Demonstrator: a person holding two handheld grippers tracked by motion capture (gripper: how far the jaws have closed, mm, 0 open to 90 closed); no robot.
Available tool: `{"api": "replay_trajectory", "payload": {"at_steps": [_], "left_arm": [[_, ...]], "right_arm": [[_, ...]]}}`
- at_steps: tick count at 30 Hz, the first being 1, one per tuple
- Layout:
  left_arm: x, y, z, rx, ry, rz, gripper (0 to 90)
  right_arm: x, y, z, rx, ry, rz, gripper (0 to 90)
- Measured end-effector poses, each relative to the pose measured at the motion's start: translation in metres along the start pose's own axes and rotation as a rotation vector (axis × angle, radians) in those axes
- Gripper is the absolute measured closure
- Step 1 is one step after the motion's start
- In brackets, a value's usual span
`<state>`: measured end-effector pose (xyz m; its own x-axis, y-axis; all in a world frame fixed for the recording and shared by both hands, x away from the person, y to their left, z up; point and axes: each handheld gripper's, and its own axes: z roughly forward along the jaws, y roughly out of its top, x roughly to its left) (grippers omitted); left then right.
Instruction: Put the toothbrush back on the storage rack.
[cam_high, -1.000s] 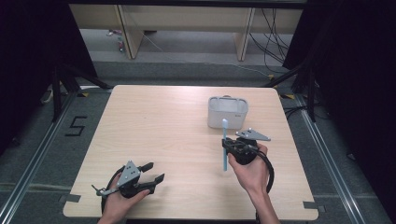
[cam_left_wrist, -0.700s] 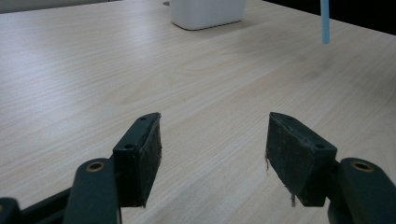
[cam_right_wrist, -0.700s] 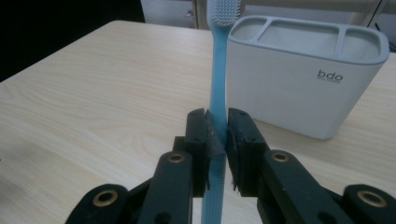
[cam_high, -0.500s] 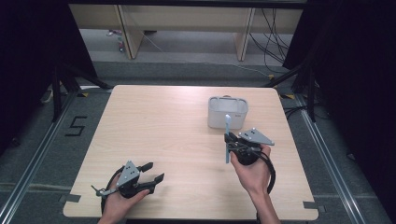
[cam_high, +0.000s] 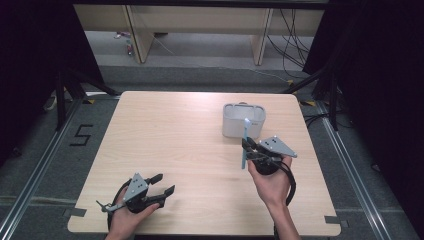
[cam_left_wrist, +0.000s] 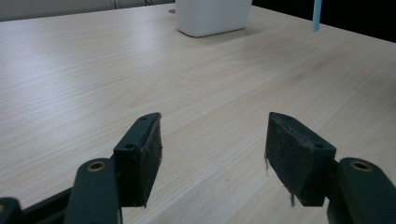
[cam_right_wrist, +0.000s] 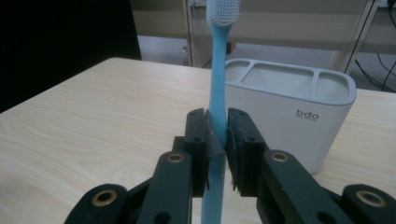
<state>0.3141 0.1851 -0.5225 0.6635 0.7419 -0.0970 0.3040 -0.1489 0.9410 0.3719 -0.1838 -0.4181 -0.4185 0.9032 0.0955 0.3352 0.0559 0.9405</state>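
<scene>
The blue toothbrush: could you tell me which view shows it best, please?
The right gripper view: the toothbrush stands upright and close, clamped between the jaws, bristles visible. The high view shows it small beside the white holder. The left gripper view catches just its lower tip.

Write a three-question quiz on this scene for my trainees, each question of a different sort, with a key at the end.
1. True or false: the right tool is shut on the blue toothbrush.
2. Which end of the toothbrush points up? A) the bristle head B) the handle end C) neither, it lies flat on the table
3. Fill in: the top of the white holder is divided into ___ compartments.

Key
1. True; its pads clamp the handle.
2. A; the bristle head rises above the jaws in the right gripper view.
3. Three, a wide middle one between two smaller ones. The left tool is open over the wooden table, holding nothing.
</scene>
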Motion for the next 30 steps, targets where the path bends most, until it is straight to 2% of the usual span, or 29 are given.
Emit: {"api": "replay_trajectory", "payload": {"at_steps": [1,2,3,4,5,12,17,18,21,22,24,25,26,27,30], "left_arm": [[0.0,0.0,0.0,-0.002,0.002,-0.001,35.4],[0.0,0.0,-0.001,0.009,0.01,0.002,35.5],[-0.001,0.0,-0.002,0.011,0.011,0.002,35.5],[-0.001,0.0,-0.002,0.01,0.012,0.003,35.5],[-0.001,0.0,-0.002,0.01,0.013,0.003,35.5],[-0.001,0.0,-0.002,0.008,0.015,0.005,35.5],[-0.001,0.0,-0.001,-0.004,0.008,0.005,35.5],[-0.001,0.0,-0.001,-0.004,0.009,0.004,35.6],[-0.001,0.0,-0.002,0.009,0.016,0.005,35.6],[-0.001,0.0,-0.002,0.008,0.016,0.005,35.6],[-0.001,0.0,-0.002,0.009,0.016,0.005,35.6],[-0.001,0.0,-0.002,0.009,0.016,0.005,35.6],[-0.001,0.0,-0.002,0.009,0.016,0.004,35.6],[-0.001,0.0,-0.002,0.008,0.015,0.003,35.6],[-0.001,0.0,-0.002,0.006,0.016,0.003,35.6]], "right_arm": [[0.001,0.0,0.0,-0.006,-0.012,0.0,79.2],[-0.001,0.001,0.0,-0.018,-0.012,-0.024,79.2],[-0.001,0.002,0.0,-0.028,-0.005,-0.024,79.2],[-0.002,0.002,0.0,-0.036,-0.021,-0.039,79.2],[-0.001,0.003,0.0,-0.034,-0.019,-0.024,79.2],[-0.007,0.009,-0.002,-0.082,-0.026,-0.04,79.2],[-0.009,0.013,-0.002,-0.102,-0.032,-0.038,79.2],[-0.009,0.014,-0.002,-0.107,-0.034,-0.025,79.2],[-0.013,0.017,-0.001,-0.128,-0.044,-0.042,79.2],[-0.012,0.018,-0.001,-0.116,-0.036,-0.009,79.2],[-0.014,0.02,0.0,-0.128,-0.043,-0.022,79.2],[-0.014,0.022,0.0,-0.132,-0.045,-0.012,79.2],[-0.016,0.023,0.0,-0.139,-0.051,-0.043,79.2],[-0.015,0.024,0.0,-0.144,-0.051,-0.017,79.2],[-0.017,0.027,0.002,-0.158,-0.054,-0.027,79.2]]}}
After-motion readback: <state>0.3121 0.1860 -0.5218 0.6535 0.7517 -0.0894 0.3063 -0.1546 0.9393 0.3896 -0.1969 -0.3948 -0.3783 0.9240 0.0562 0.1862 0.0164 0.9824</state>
